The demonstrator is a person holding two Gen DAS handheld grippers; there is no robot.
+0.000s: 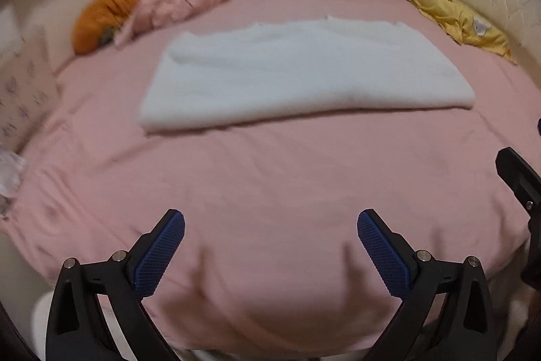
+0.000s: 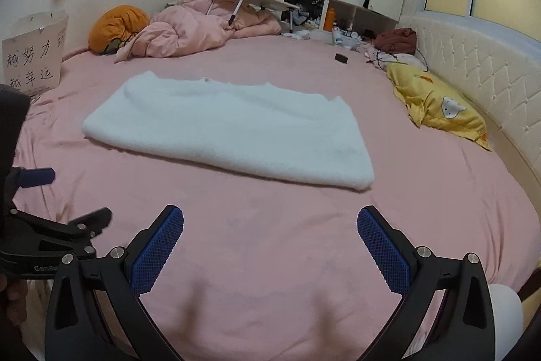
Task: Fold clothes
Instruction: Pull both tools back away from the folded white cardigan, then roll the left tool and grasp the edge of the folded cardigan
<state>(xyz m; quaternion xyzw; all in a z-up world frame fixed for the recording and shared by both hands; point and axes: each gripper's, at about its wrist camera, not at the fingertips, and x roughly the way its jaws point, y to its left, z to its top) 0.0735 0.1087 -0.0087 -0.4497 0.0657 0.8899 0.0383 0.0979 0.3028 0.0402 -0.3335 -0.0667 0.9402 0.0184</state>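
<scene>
A white fluffy garment (image 1: 304, 73) lies folded into a wide flat rectangle on the pink bed sheet (image 1: 270, 192); it also shows in the right wrist view (image 2: 230, 131). My left gripper (image 1: 270, 222) is open and empty, hovering over the bare sheet near the bed's front edge, well short of the garment. My right gripper (image 2: 270, 220) is open and empty too, also short of the garment. The left gripper's body (image 2: 50, 225) shows at the left edge of the right wrist view.
A pink duvet (image 2: 189, 29) and an orange cushion (image 2: 118, 26) lie at the far left. A yellow pillow (image 2: 439, 104) lies along the padded headboard (image 2: 490, 67) at the right. A small dark object (image 2: 341, 57) and clutter sit at the far edge.
</scene>
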